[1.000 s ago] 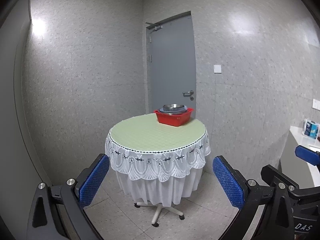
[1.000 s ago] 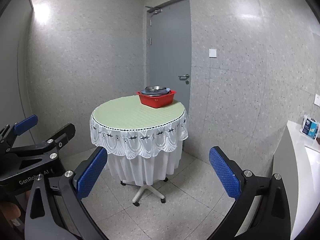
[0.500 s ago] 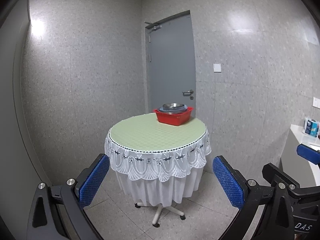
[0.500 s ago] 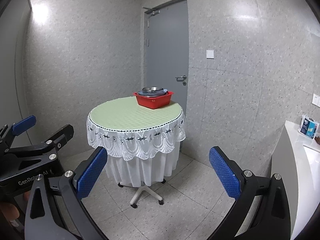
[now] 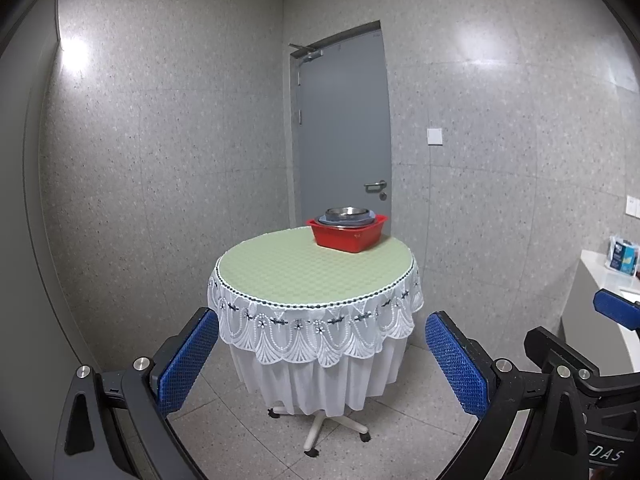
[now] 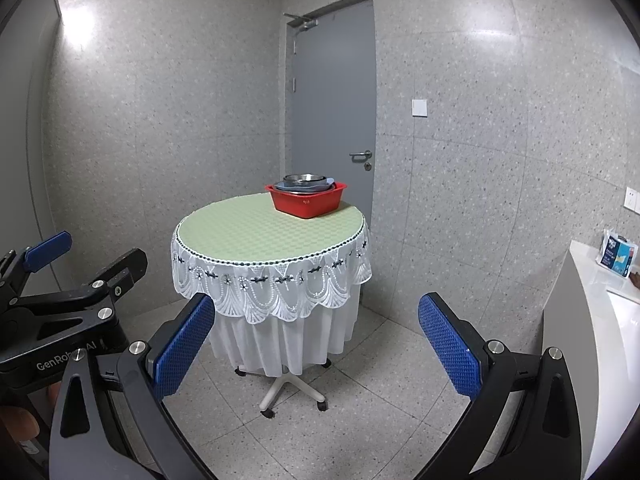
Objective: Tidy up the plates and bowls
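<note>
A red basin [image 5: 347, 234] stands at the far side of a round table [image 5: 304, 272] with a green top and white lace cloth. A steel bowl [image 5: 346, 213] rests on a blue-grey plate inside it. The basin also shows in the right wrist view [image 6: 306, 200]. My left gripper [image 5: 322, 354] is open and empty, well short of the table. My right gripper [image 6: 316, 340] is open and empty, also short of the table. The left gripper shows at the left of the right wrist view [image 6: 76, 280].
A grey door [image 5: 344, 128] stands shut behind the table. A white counter [image 6: 592, 320] with a blue packet [image 6: 618, 254] runs along the right. The table stands on a wheeled star base [image 6: 294, 394] on a tiled floor.
Both views have drifted slightly: the table sits a little further left in the right wrist view. Both grippers stay open and empty.
</note>
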